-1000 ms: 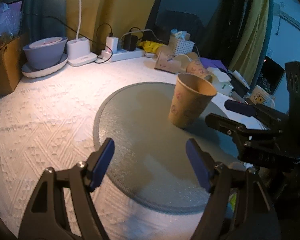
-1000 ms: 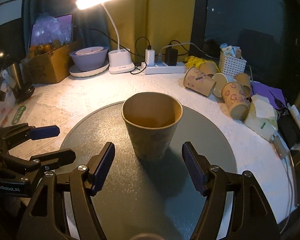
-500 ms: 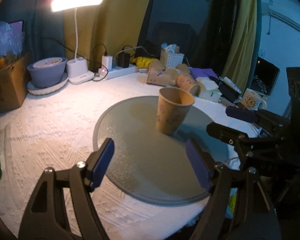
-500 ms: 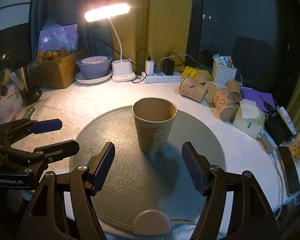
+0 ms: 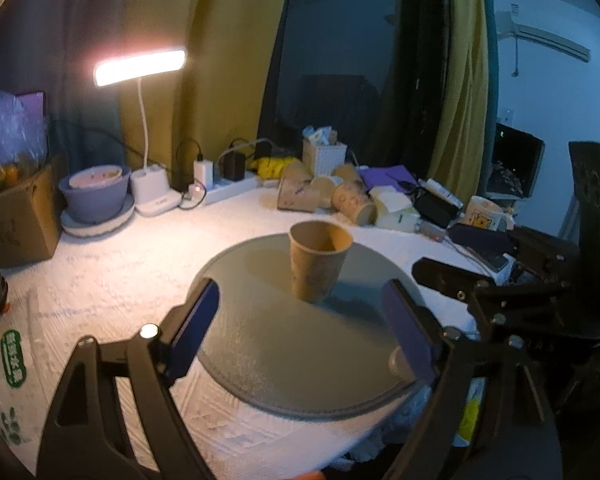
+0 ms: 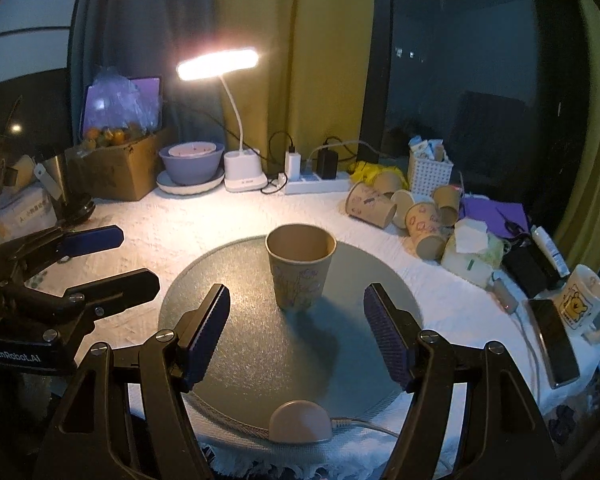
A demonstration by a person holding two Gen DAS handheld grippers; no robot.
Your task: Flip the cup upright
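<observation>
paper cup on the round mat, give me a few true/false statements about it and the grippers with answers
1. The paper cup stands upright with its open mouth facing up. True.
2. The right gripper is shut on the cup. False: its jaws are open and the cup stands beyond the fingertips, untouched.
3. The cup rests on the round grey mat. True.
4. The left gripper holds a second cup. False: it is open and holds nothing.
5. The desk lamp is switched off. False: it glows brightly.
6. Several more paper cups lie on their sides near the white basket. True.
</observation>
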